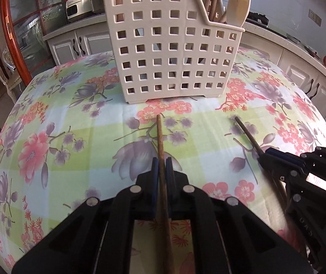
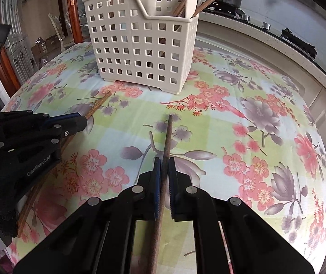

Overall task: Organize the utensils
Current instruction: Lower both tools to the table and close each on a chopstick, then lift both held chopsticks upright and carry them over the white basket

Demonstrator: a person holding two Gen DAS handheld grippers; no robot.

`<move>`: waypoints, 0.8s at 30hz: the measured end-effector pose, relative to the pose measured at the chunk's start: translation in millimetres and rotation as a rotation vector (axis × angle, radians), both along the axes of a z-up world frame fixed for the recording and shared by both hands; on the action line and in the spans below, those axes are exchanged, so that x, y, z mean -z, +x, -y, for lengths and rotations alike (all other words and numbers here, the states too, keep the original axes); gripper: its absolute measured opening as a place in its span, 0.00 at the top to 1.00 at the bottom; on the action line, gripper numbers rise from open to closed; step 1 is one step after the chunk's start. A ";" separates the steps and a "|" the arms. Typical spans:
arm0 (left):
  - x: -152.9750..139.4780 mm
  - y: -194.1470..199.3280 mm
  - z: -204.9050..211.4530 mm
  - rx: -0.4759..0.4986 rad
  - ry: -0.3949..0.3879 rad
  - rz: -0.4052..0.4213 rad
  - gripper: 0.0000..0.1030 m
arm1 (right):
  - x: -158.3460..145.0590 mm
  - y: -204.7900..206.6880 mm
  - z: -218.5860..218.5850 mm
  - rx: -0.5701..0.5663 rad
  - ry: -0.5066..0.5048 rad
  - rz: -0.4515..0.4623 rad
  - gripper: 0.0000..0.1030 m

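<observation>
Gripping one chopstick apiece, the left gripper (image 1: 162,167) pinches a brown chopstick (image 1: 160,141) and the right gripper (image 2: 164,171) a darker chopstick (image 2: 168,134); both tips point toward the utensil caddy (image 1: 172,45) standing ahead on the floral tablecloth (image 1: 71,118).

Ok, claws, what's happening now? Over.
Left claw shut on light chopstick. Right claw shut on dark chopstick. Basket ahead, nothing between.
</observation>
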State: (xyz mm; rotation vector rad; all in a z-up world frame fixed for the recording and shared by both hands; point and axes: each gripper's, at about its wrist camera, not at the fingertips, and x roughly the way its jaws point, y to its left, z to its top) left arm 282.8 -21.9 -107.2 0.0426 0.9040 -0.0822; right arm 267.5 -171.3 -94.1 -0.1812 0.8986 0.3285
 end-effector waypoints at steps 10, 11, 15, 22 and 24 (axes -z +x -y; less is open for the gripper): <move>-39.0 -34.4 -15.2 -0.014 -0.058 0.132 0.94 | -40.0 -17.5 4.1 -0.016 0.122 0.115 0.94; -44.0 -39.2 -16.5 -0.016 -0.063 0.147 0.94 | -45.4 -20.8 4.6 -0.017 0.132 0.130 0.94; -63.4 -60.8 -20.1 -0.025 -0.069 0.216 0.94 | -64.0 -34.0 8.8 -0.010 0.165 0.191 0.94; -90.5 -98.7 -21.3 -0.017 -0.090 0.315 0.94 | -91.2 -62.5 12.6 -0.033 0.195 0.276 0.94; -96.7 -110.2 -18.8 -0.014 -0.083 0.347 0.94 | -97.7 -72.0 12.9 -0.038 0.198 0.305 0.94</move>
